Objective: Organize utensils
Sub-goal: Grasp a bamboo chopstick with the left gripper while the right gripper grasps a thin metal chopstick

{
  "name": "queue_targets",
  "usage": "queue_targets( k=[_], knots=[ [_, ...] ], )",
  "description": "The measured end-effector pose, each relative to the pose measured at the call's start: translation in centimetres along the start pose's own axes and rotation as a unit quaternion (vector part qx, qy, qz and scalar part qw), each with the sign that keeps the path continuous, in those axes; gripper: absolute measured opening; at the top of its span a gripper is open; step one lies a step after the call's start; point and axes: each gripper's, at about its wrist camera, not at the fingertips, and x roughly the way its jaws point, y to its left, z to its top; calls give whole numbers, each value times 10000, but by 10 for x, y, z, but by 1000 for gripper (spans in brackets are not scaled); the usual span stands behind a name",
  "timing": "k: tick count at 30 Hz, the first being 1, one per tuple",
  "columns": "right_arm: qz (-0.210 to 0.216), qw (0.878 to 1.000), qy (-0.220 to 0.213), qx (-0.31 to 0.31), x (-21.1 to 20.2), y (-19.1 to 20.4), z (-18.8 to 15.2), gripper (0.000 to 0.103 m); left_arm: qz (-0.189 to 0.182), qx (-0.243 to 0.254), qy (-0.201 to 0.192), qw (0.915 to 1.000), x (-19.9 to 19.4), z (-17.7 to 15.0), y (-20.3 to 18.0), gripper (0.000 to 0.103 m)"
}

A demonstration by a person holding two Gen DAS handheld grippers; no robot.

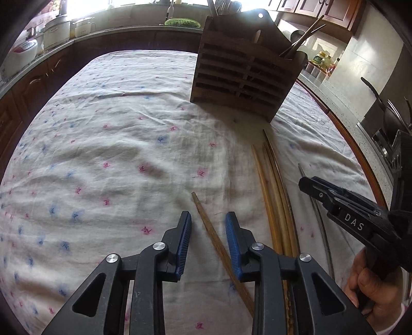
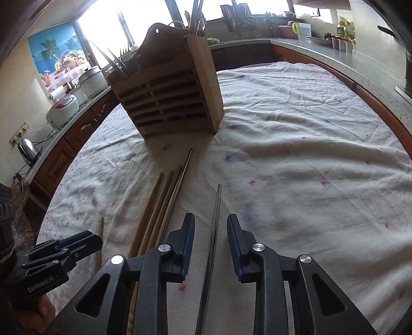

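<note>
A slatted wooden utensil holder stands on the cloth-covered table, holding chopsticks and forks; it also shows in the right wrist view. My left gripper is open, its jaws on either side of a single wooden chopstick lying on the cloth. My right gripper is open around a metal chopstick. Several wooden chopsticks lie side by side between the two grippers, also in the right wrist view. The right gripper shows from the side in the left wrist view.
The table wears a white floral cloth. A kitchen counter runs around it with rice cookers, a green basket, a kettle, jars and a stove with pans.
</note>
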Motion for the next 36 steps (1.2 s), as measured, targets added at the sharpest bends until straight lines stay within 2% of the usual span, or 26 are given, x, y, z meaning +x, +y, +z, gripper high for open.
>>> queue_targets(
  k=[3, 5, 7, 9, 10, 13, 17, 22, 25, 26, 28, 30, 33, 36],
  knots=[
    [-281, 9985, 53, -456, 7, 12, 4, 26, 96, 121, -60, 9999, 3, -1, -4, 9],
    [-421, 9973, 55, -593, 8, 16, 4, 24, 100, 165, -91, 9998, 3, -2, -4, 8],
    [-456, 9970, 53, -631, 8, 17, 4, 19, 128, 228, -115, 9996, 4, -3, -6, 7],
    [-457, 9968, 49, -661, 7, 18, 3, 7, 130, 231, -124, 9996, 3, -3, -5, 6],
    [-449, 9968, 50, -663, 8, 18, 4, 7, 101, 204, -121, 9997, 3, -3, -4, 6],
    [-333, 9982, 45, -490, 5, 13, 4, 5, -57, 73, -109, 9999, -2, -2, 4, 0],
    [-57, 9999, -62, -115, -10, 4, 2, 5, -286, -58, -236, 9993, -20, -1, 13, 0],
    [199, 9990, -392, 33, -44, 5, 3, 5, -483, -4, -422, 9979, -44, -2, 15, 0],
    [280, 9985, -471, -39, -57, 9, 5, 4, -496, 32, -188, 9986, -39, -2, 16, 0],
    [272, 9984, -494, -56, -59, 10, 4, 5, -459, 27, -116, 9989, -37, -3, 16, 1],
    [277, 9983, -516, -32, -61, 11, 3, 5, -288, 33, 36, 9996, -29, -3, 16, 14],
    [296, 9982, -513, -2, -63, 10, 2, 5, -153, 77, 71, 9998, -22, -1, 10, 22],
    [346, 9981, -509, 65, -66, 8, -1, 5, -21, 166, 225, 9996, -6, 1, 4, 22],
    [399, 9978, -522, 131, -69, 5, -3, 5, 193, 445, 115, 9988, 2, 2, -6, 21]
  ],
)
